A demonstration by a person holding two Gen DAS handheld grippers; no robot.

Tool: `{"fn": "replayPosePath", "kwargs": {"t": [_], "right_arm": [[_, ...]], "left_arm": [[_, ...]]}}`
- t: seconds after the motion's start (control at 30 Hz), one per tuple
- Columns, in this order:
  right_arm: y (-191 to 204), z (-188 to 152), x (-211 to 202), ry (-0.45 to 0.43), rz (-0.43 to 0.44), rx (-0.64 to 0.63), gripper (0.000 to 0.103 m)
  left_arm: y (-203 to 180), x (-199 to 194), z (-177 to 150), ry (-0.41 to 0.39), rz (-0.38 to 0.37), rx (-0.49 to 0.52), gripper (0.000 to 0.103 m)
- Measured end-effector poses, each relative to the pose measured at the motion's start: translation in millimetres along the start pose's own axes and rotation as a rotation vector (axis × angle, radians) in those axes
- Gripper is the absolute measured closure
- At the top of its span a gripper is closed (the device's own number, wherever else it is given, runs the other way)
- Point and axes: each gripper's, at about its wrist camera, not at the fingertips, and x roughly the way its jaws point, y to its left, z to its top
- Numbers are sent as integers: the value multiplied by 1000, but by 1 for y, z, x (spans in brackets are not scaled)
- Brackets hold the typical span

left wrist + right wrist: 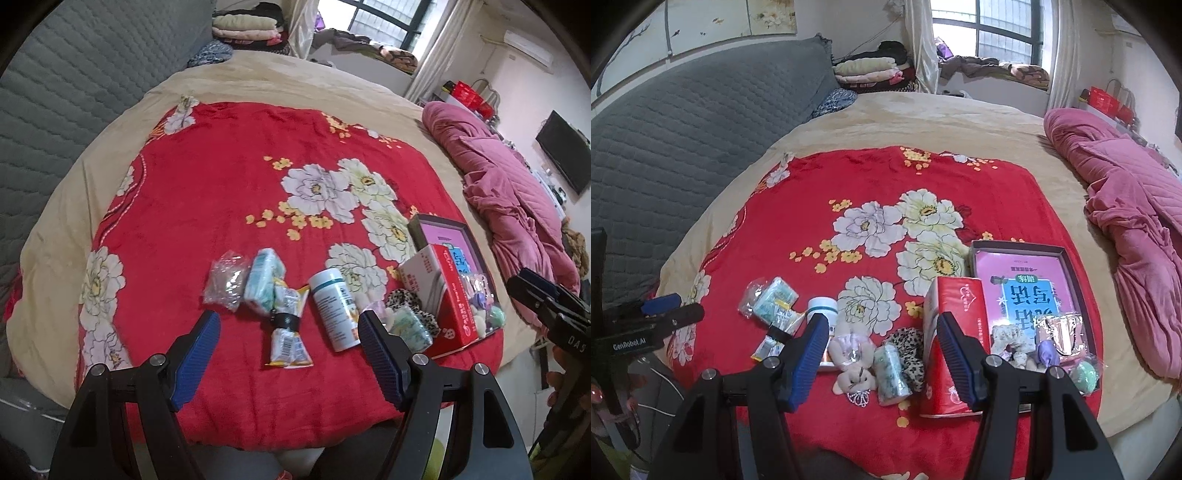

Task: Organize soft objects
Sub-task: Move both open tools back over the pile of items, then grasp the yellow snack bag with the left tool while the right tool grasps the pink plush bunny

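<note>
Small items lie in a row on the red flowered blanket (229, 166). In the left wrist view: a clear bag (226, 277), a tissue pack (264, 280), a yellow snack packet (288, 325), a white bottle (332, 310). In the right wrist view: a small plush bear (851, 360), a green tissue pack (892, 373), a leopard scrunchie (908, 347), a red tissue box (955, 328). An open box (1071, 266) holds a book and soft trinkets. My left gripper (288, 332) is open and empty above the snack packet. My right gripper (882, 332) is open and empty above the bear.
A pink quilt (1126, 206) lies bunched on the right of the bed. A grey padded headboard (683, 140) runs along the left. Folded bedding (871, 70) is stacked at the far end near the window. The blanket's far half is bare.
</note>
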Motion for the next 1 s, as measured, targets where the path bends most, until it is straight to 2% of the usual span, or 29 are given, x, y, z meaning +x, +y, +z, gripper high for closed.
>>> {"fn": "replayPosePath", "kwargs": {"t": [0.33, 1.0], "right_arm": [[6, -15, 11, 34, 20, -5, 43], [33, -53, 49, 102, 71, -43, 43]], "left_arm": [[16, 10, -9, 28, 17, -13, 25], [-4, 55, -38, 129, 4, 26, 25]]}}
